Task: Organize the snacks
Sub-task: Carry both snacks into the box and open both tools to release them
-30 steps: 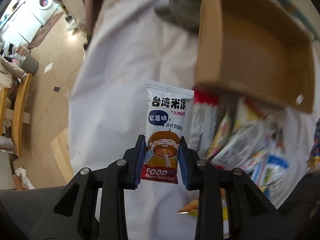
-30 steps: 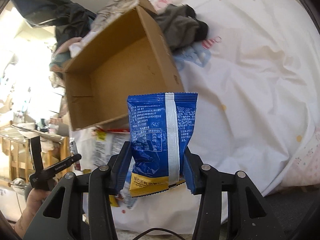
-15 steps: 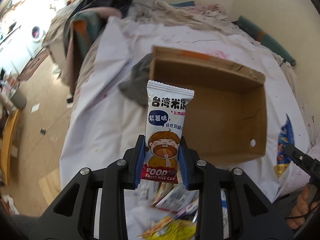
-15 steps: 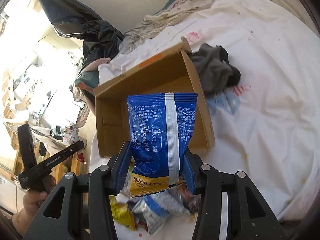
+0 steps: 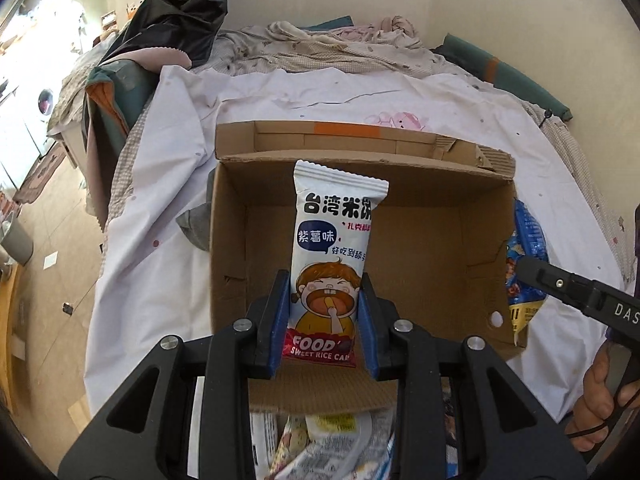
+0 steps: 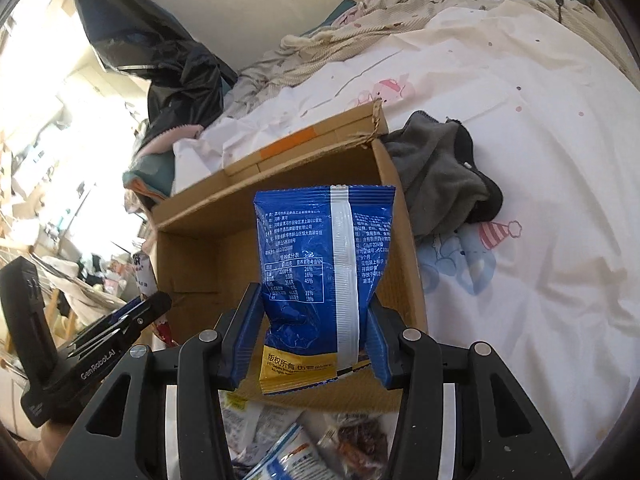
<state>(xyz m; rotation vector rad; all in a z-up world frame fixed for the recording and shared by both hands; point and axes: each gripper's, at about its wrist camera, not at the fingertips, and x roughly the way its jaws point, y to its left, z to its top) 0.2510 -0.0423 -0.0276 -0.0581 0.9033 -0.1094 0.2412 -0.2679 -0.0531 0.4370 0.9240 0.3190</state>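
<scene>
Gripping a white rice-cake packet (image 5: 334,256) upright, left tongs (image 5: 323,320) are hovering above the open cardboard box (image 5: 432,264); right tongs (image 6: 316,340) are clamping a blue snack bag (image 6: 320,276) over its near edge.

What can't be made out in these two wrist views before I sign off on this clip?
- Left wrist view: the white rice-cake packet hides the middle of the brown cardboard box floor.
- Right wrist view: the blue foil snack bag shows only its back; the front is unseen.
- Both views: the loose snack pile is cut off by the bottom edge and gripper arms.
- Left wrist view: the right gripper is partly cut off at the edge.
</scene>
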